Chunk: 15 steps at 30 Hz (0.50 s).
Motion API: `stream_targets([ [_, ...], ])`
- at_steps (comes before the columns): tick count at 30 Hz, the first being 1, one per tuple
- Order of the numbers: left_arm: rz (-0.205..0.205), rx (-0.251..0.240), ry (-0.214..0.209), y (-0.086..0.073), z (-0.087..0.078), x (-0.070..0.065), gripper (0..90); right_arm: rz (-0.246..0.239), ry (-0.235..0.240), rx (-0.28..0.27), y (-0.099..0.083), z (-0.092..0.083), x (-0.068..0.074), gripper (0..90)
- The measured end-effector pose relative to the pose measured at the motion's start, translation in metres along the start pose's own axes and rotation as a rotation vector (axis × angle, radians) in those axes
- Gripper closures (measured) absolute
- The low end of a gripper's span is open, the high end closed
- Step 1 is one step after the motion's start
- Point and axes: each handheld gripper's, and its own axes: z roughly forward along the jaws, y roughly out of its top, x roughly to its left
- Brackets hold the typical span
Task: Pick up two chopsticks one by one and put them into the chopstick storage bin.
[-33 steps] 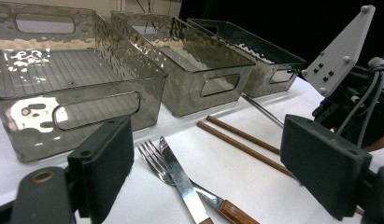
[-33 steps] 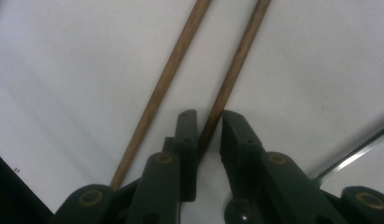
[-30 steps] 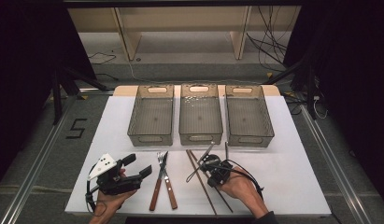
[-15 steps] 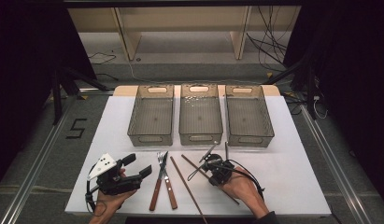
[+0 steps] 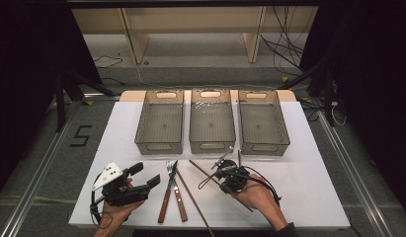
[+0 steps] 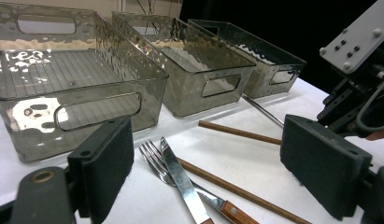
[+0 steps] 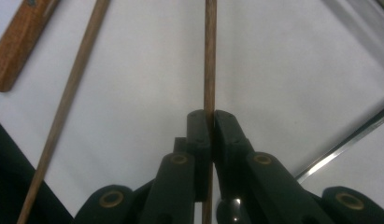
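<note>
Three smoky clear bins stand in a row at the far side of the white table (image 5: 309,148): the left bin (image 5: 160,123), the middle bin (image 5: 212,121) and the right bin (image 5: 262,121), just beside one another. Nearer the person lie a fork (image 5: 177,190) and a knife (image 5: 167,195) with wooden handles, crossing each other, and to their right a loose chopstick (image 5: 193,197) slanting toward the near edge.

From above, the right gripper (image 5: 229,178) sits low on the table in front of the gap between the middle and right bins, and a second chopstick (image 5: 203,170) runs out of it toward the upper left. A thin metal utensil (image 5: 223,159) lies right against the gripper, partly under it, so what it is I cannot tell. The right gripper view settles the grip: the two black jaws have just been closing and are pinched tight on the held chopstick (image 7: 209,56), which runs straight up between them, with the loose one (image 7: 68,102) slanting off to the left and a wooden handle (image 7: 21,44) in the corner.

The left gripper (image 5: 141,180) rests in the person's left hand (image 5: 114,210) at the near left, jaws wide with nothing between them. Its own view looks low across the cutlery, where the knife blade (image 6: 180,177) lies over the fork tines (image 6: 152,158), and shows the bin walls' cut-out handles and the right gripper (image 6: 353,93) at the far right.
</note>
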Motion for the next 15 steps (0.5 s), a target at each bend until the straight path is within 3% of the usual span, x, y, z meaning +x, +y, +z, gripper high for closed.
stream_targets([
  [7, -0.005, -0.004, 0.005, 0.000, 0.000, 0.001, 17.0, 0.008, 0.018, -0.054, 0.006, -0.012, -0.005, 86.0],
  [15, -0.004, -0.003, 0.009, 0.000, 0.000, 0.001, 17.0, 0.020, 0.034, -0.129, 0.027, -0.023, -0.010, 86.0],
])
